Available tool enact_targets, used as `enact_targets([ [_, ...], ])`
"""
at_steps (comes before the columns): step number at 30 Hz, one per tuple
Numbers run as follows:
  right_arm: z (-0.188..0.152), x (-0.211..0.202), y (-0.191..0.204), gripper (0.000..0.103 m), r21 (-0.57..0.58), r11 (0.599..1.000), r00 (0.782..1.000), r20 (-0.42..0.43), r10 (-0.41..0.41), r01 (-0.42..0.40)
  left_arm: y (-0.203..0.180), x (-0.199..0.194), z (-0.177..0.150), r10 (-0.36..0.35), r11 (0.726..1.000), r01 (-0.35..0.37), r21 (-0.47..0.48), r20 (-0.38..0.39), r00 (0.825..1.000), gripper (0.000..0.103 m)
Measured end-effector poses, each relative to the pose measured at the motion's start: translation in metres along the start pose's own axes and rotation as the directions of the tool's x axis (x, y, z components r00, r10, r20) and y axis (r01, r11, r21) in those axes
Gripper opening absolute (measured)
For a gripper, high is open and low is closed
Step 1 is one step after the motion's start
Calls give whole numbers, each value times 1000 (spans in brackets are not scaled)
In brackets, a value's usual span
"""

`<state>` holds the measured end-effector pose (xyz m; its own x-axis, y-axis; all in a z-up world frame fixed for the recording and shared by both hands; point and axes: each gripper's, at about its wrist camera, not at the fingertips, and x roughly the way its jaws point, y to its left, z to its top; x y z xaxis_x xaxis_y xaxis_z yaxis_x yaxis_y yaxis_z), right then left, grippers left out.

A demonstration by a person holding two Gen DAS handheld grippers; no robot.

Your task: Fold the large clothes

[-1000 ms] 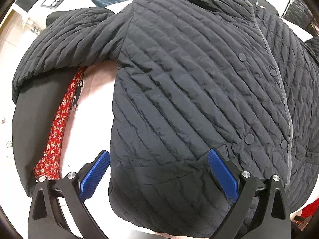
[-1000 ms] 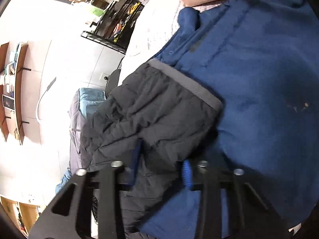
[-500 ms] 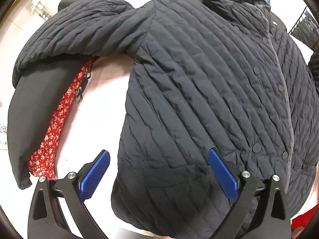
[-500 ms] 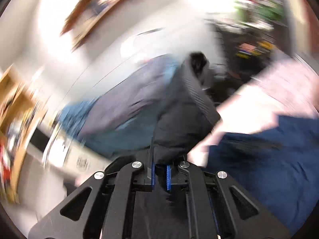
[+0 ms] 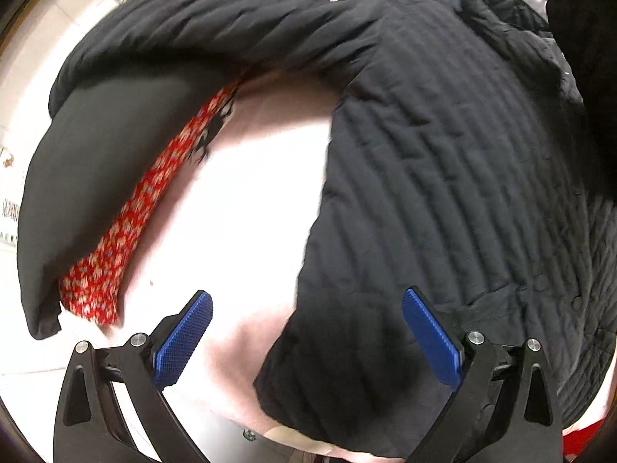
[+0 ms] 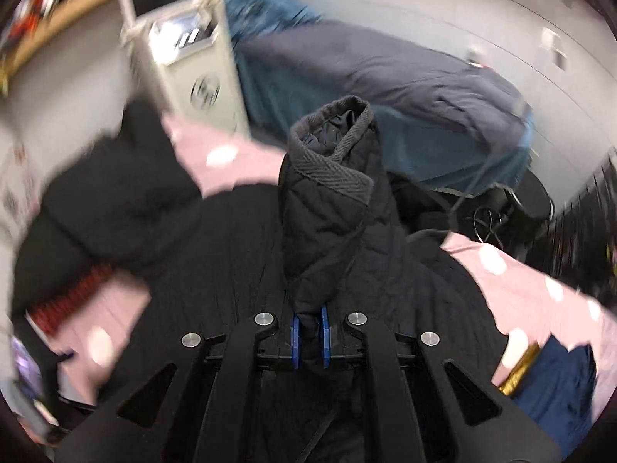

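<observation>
A black quilted jacket point(image 5: 443, 177) lies spread on a pink-white cloth-covered surface point(image 5: 250, 212); its left sleeve point(image 5: 200, 27) stretches out to the left. My left gripper point(image 5: 306, 332) is open and empty, hovering over the jacket's lower left hem corner. My right gripper point(image 6: 308, 337) is shut on the jacket's other sleeve point(image 6: 331, 193), whose grey-trimmed cuff stands up above the jacket body point(image 6: 216, 254).
A plain black garment point(image 5: 96, 177) and a red floral cloth point(image 5: 127, 231) lie left of the jacket. Blue-grey bedding point(image 6: 385, 77) is piled behind, with a white cabinet point(image 6: 193, 61) at the back left. The pink dotted cloth point(image 6: 520, 289) shows at right.
My right gripper has swung the sleeve from near the person's blue top over the jacket body. My left gripper has shifted left, so the jacket's hem corner sits between its fingers.
</observation>
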<state>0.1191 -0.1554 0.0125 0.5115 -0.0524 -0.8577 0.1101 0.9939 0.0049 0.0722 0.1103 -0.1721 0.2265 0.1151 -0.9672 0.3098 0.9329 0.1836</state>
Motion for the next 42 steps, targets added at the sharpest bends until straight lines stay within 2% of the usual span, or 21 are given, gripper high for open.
enact_targets([
  [3,-10,36,20,10,-43,999,997,-68,-31,28,12,11,-5,12,1000,-12,-13,-17,1000,97],
  [4,-13,46,24,16,-39,999,995,-97,-29,26,15,13,-5,15,1000,-15,-14,-18,1000,97],
  [6,-17,65,28,44,-8,1000,987,-159,2,-3,16,15,-5,25,1000,-25,-12,-16,1000,97],
  [7,-21,71,30,78,8,1000,985,-175,13,-11,15,16,-5,30,999,-31,-11,-13,999,97],
  [8,-26,73,32,84,36,999,985,-171,29,-23,15,17,-3,38,999,-38,-8,-9,999,97],
  [12,-41,69,26,84,89,994,979,-184,83,-67,13,18,6,48,999,-48,4,10,999,97],
  [15,-52,58,7,84,151,986,983,-162,91,-66,8,14,20,49,998,-50,23,43,998,97],
  [17,-62,53,-15,84,226,973,983,-158,94,-56,1,10,31,61,997,-65,49,79,995,97],
  [19,-74,44,-48,84,332,942,984,-153,94,-38,-9,5,40,75,993,-85,78,116,990,96],
  [21,-88,33,-82,84,417,909,988,-141,65,-1,-23,-5,53,65,990,-84,112,164,984,93],
  [23,-100,27,-106,84,454,890,990,-137,25,40,-36,-17,67,17,990,-46,135,205,979,82],
  [25,-113,24,-131,84,488,868,987,-156,-21,96,-50,-32,84,-41,988,1,156,250,968,77],
  [28,-131,25,-159,84,533,831,978,-203,-55,158,-72,-56,111,-110,978,38,207,347,931,77],
  [32,-145,29,-176,84,564,806,972,-228,-56,179,-110,-64,141,-135,963,27,268,393,910,77],
  [34,-150,34,-179,84,561,807,971,-233,-57,182,-126,-58,151,-156,958,45,284,380,912,77],
  [38,-151,51,-176,84,526,830,965,-259,-50,185,-170,-26,159,-176,939,67,338,303,937,74],
  [42,-152,69,-178,85,481,854,959,-276,-67,198,-197,26,160,-60,927,-30,375,227,972,75],
])
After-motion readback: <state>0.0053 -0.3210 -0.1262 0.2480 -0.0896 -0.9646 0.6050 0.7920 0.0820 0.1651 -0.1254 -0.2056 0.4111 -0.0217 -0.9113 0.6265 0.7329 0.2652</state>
